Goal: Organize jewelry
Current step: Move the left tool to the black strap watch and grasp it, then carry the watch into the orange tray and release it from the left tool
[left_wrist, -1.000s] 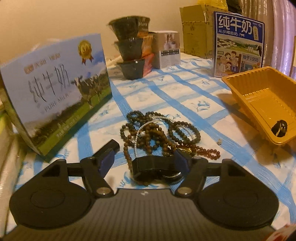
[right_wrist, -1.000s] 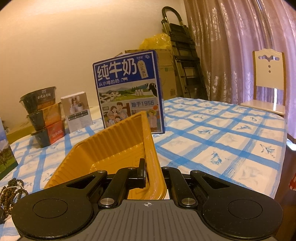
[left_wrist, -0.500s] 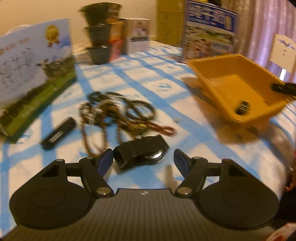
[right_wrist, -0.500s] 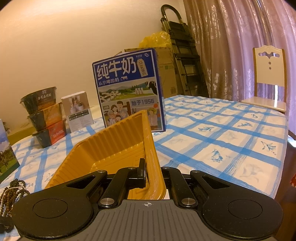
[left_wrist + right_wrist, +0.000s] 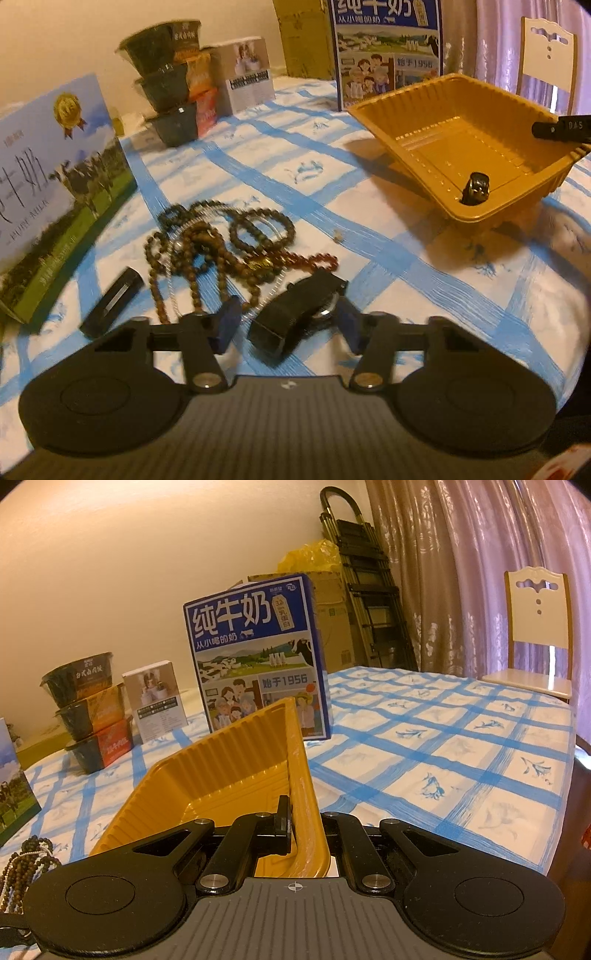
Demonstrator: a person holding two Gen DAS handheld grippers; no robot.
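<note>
The right gripper (image 5: 295, 823) hides its own far finger behind the tray (image 5: 221, 768) wall it clamps; the left gripper (image 5: 286, 323) gapes around a blurred watch (image 5: 295, 314) on the checked cloth (image 5: 406, 266).

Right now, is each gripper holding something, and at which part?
The right gripper holds the yellow tray, its fingers shut on the near rim. The left gripper holds nothing: its fingers stand open around the black watch.

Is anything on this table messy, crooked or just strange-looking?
Yes. The orange tray sits tipped, one side raised, because the right gripper clamps its rim. The bead necklaces lie in one tangled heap on the cloth. A black watch lies askew between the left gripper's open jaws.
</note>
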